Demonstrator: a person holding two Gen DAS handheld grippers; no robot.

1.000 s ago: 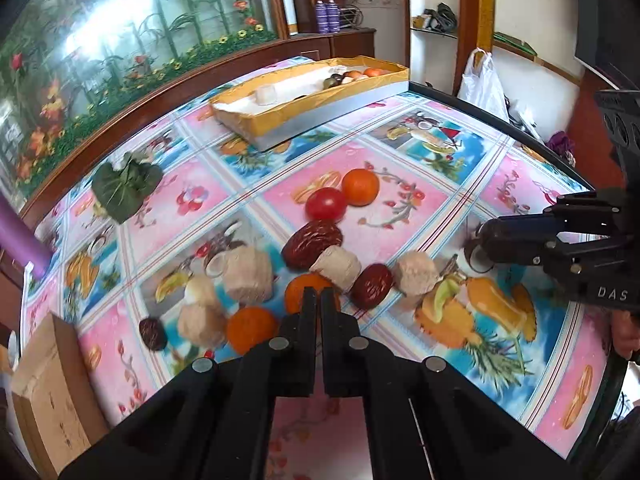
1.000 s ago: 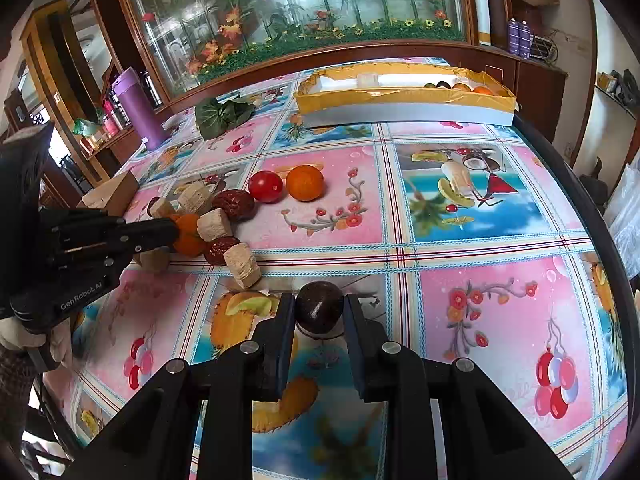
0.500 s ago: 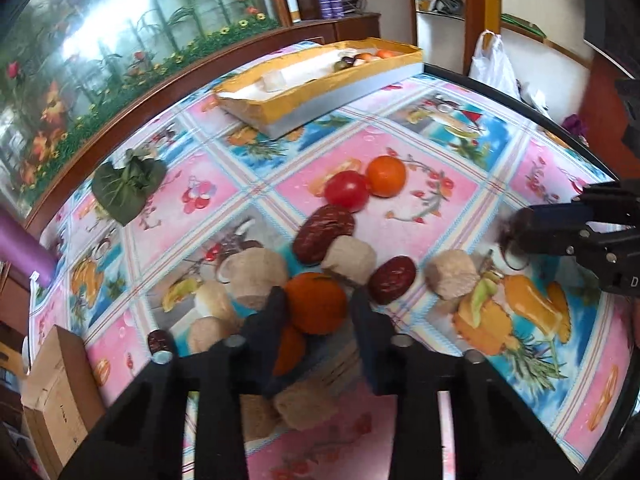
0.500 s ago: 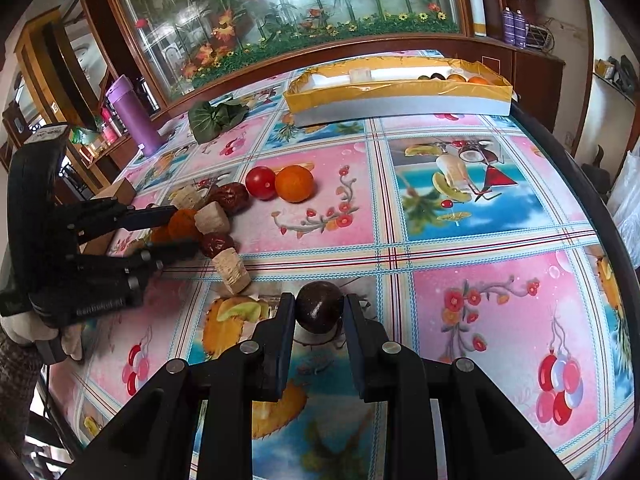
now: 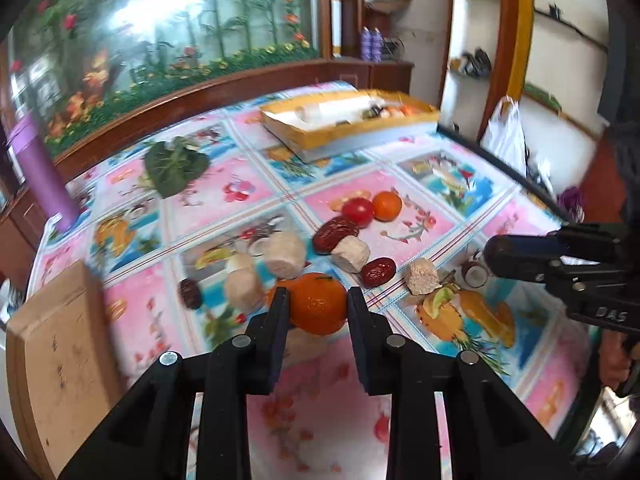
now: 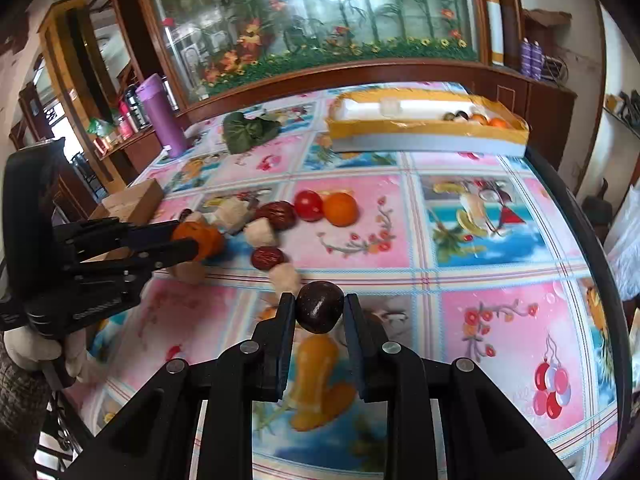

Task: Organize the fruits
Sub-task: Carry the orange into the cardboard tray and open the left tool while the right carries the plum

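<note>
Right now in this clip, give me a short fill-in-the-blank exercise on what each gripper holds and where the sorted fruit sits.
1. The left gripper is clamped on an ____ tangerine.
2. The right gripper holds a round, dark ____ fruit.
3. Sorted fruit lies at one end of the long ____ tray at the table's far side.
4. Beside the loose orange sits a red ____.

Missing words: orange; brown; yellow; tomato

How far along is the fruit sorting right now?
Early. A few fruits already sit in the yellow tray. In hand: left gripper holds an orange, right gripper a dark fruit. A tomato, another orange and dates remain on the table.
</note>
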